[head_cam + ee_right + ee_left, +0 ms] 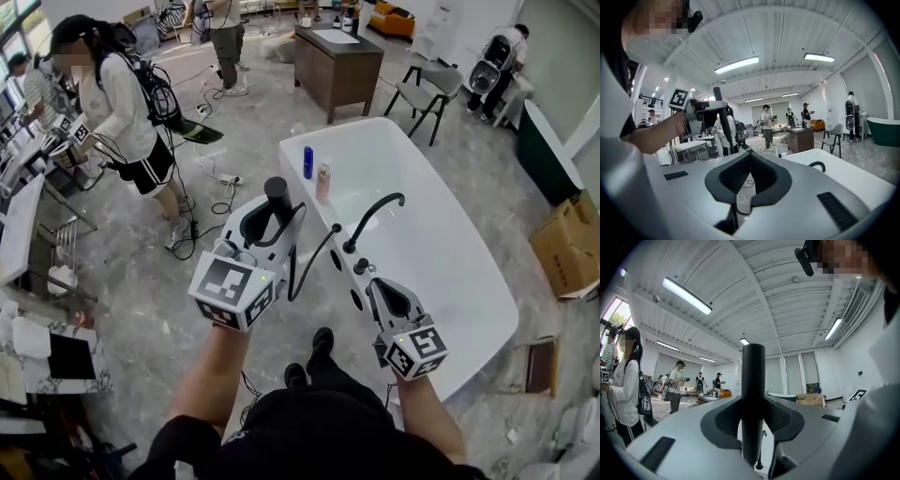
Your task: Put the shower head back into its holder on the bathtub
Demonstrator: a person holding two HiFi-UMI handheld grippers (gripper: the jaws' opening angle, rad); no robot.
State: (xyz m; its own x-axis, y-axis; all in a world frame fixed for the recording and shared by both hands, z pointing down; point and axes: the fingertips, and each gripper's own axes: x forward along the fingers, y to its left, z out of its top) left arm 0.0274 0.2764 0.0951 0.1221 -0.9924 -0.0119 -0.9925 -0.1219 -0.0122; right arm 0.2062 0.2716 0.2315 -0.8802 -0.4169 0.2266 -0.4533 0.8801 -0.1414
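Shower head (277, 195): black, long axis upright, crosswise to the jaws, beside bathtub (450, 281) rim
Left gripper (270, 223): jaws partway closed, clamped on the handle
Right gripper (380, 286): jaws together, nothing between
Head view only: hose (309, 264) curving between gripper and rim
Left gripper view only: pads pressing the handle's sides

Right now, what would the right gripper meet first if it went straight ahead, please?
Probably nothing close: the right gripper aims just left of the bathtub rim and faucet, toward the floor; depth is unclear.
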